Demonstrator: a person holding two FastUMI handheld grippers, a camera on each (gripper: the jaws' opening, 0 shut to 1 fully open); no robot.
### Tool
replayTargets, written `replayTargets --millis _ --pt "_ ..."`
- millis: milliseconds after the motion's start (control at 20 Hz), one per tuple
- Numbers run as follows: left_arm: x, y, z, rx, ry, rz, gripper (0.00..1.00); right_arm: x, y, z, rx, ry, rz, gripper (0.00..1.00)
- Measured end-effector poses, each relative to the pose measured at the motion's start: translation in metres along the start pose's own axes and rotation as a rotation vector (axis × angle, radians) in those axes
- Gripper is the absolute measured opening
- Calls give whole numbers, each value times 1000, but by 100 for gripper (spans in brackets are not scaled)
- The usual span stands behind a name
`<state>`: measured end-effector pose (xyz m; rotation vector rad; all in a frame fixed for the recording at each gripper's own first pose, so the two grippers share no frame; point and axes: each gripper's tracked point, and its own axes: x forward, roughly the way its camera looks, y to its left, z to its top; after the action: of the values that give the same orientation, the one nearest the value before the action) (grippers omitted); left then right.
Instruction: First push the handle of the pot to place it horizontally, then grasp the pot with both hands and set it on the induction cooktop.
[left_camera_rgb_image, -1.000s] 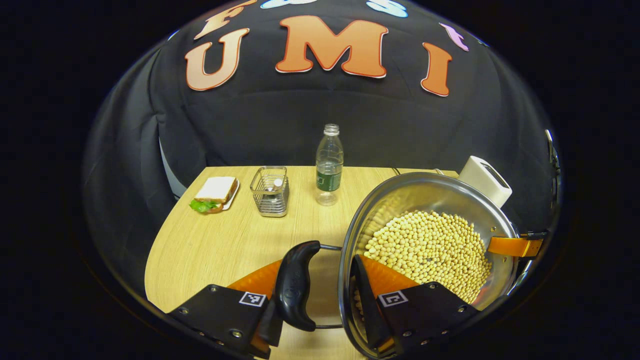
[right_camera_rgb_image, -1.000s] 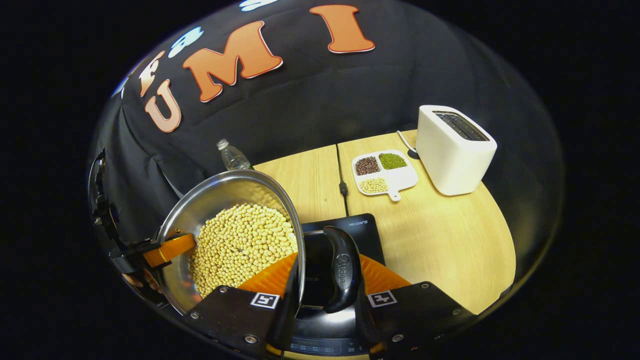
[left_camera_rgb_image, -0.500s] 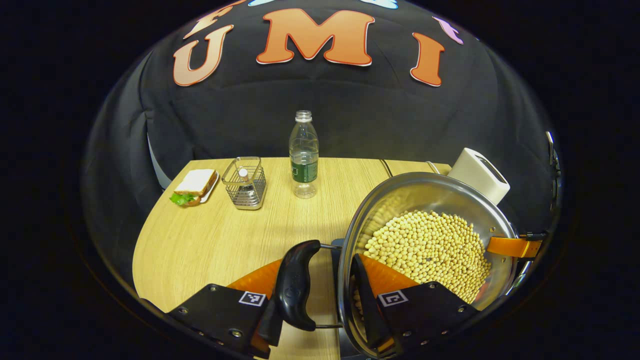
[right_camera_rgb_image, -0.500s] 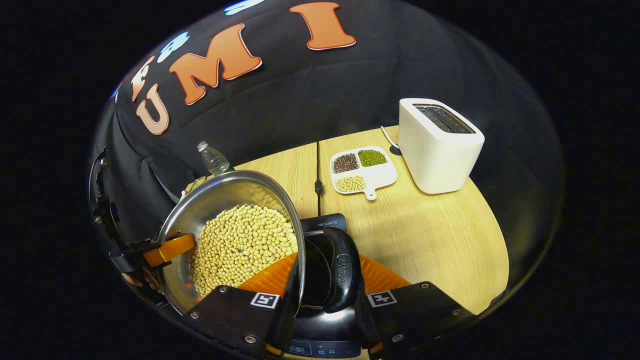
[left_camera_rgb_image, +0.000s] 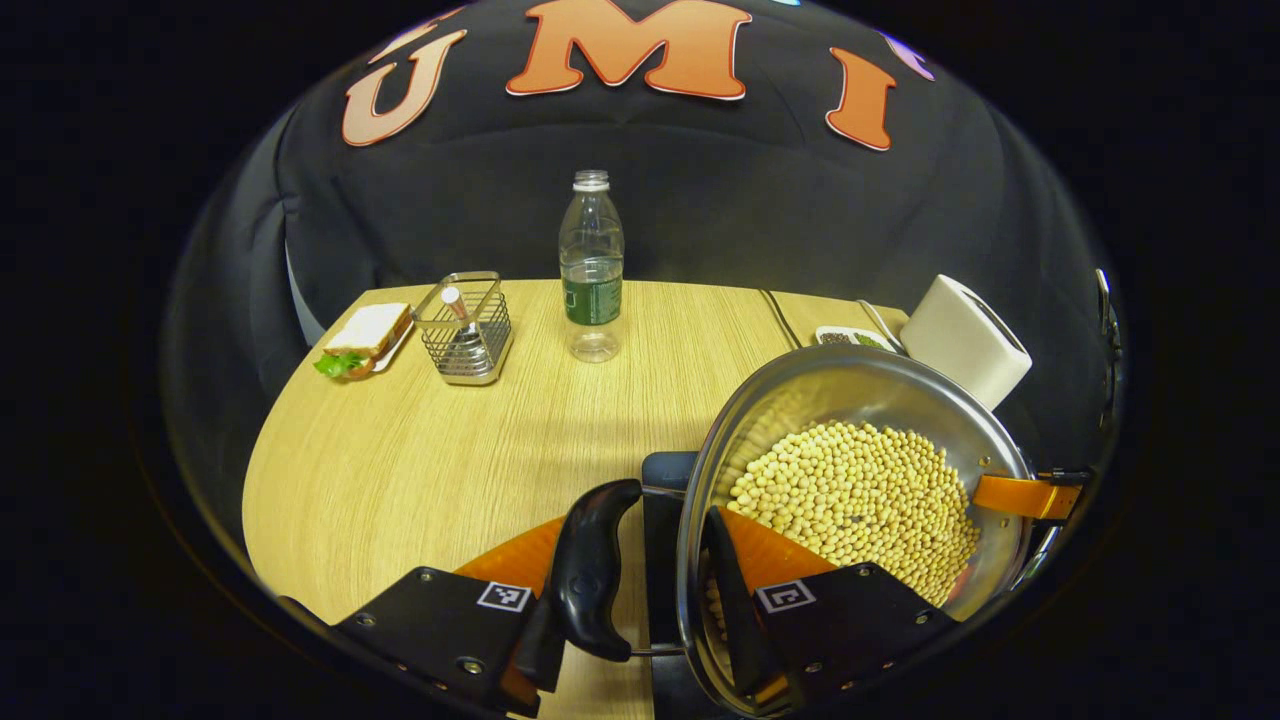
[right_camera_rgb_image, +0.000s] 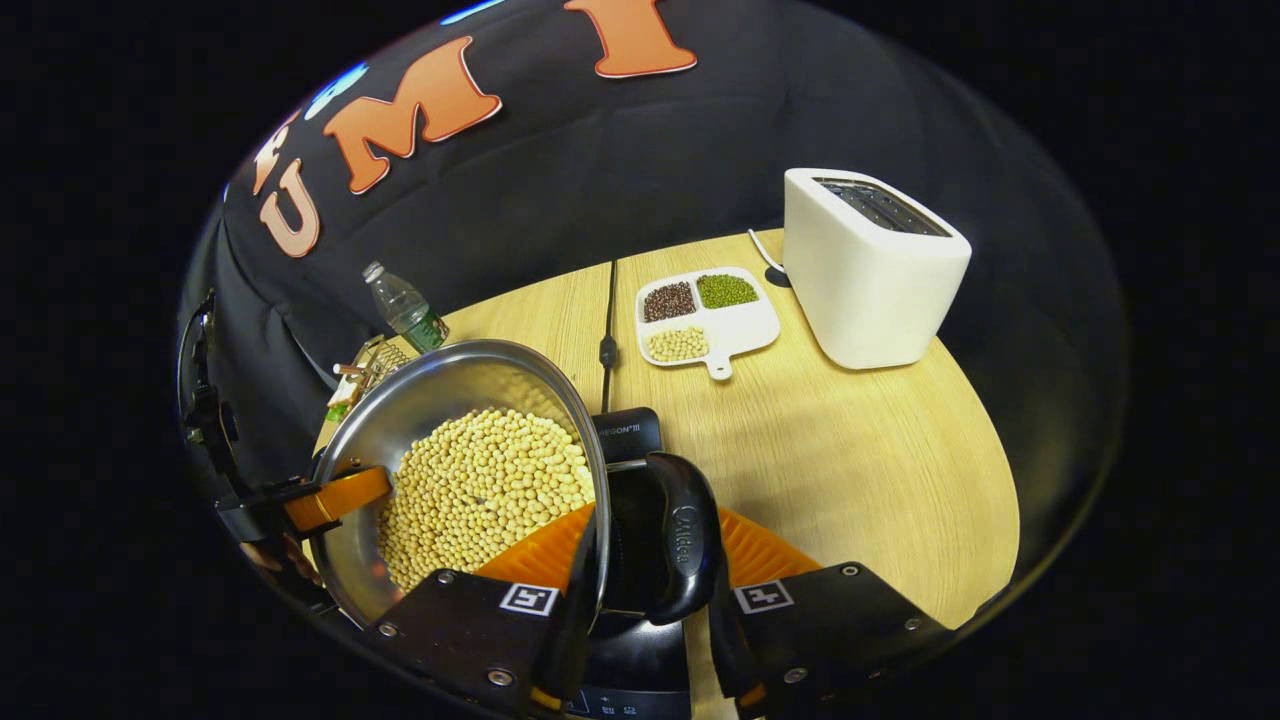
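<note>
A steel pot (left_camera_rgb_image: 800, 400) full of soybeans (left_camera_rgb_image: 860, 495) hangs between both grippers, its rim tilted in each view. My left gripper (left_camera_rgb_image: 640, 590) is shut on the pot: one finger sits outside the black side handle (left_camera_rgb_image: 590, 570), the other inside the rim. In the right gripper view, the right gripper (right_camera_rgb_image: 650, 590) clamps the opposite handle (right_camera_rgb_image: 685, 540) and the pot (right_camera_rgb_image: 440, 385) the same way. The black induction cooktop (left_camera_rgb_image: 660, 485) lies right below the pot, and its back edge (right_camera_rgb_image: 625, 432) shows past the rim. Whether the pot touches it is hidden.
On the wooden table (left_camera_rgb_image: 420, 460) stand a water bottle (left_camera_rgb_image: 592, 265), a wire basket (left_camera_rgb_image: 465, 328) and a sandwich on a plate (left_camera_rgb_image: 360, 335). A white toaster (right_camera_rgb_image: 870, 265), a divided tray of beans (right_camera_rgb_image: 705, 315) and a cable (right_camera_rgb_image: 607, 320) lie beyond the cooktop.
Both grippers have carried the pot forward over the table. The cooktop now shows beneath the pot in the left gripper view, and more table shows behind it.
</note>
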<state>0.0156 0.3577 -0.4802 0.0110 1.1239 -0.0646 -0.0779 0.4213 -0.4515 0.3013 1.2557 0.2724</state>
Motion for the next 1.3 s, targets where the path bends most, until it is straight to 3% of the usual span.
replayTargets --millis 50,150,250,300,750,900,1100,1200,1300 --pt "0 -2 -1 -1 3 0 66 1 0 0 2 3 -1 45" --pt "2 -4 -3 -8 7 -1 66 2 -1 0 1 5 -1 50" --pt "3 -5 -5 -14 5 -4 66 7 -1 1 2 3 -3 46" --pt "4 -4 -7 -16 8 -5 65 5 -2 1 2 3 -3 49" --pt "8 3 -21 -39 25 -9 65 19 3 -6 -20 22 -21 52" --pt "8 4 -31 -60 75 -33 65 17 1 -5 -47 17 -34 58" --pt "-11 3 -7 66 8 -4 68 5 6 0 -45 -56 -25 70" --pt "-21 8 2 100 -15 8 78 -7 4 12 -60 -108 -42 80" --pt "-35 13 16 104 -43 18 79 -22 5 27 -100 -172 -69 86"
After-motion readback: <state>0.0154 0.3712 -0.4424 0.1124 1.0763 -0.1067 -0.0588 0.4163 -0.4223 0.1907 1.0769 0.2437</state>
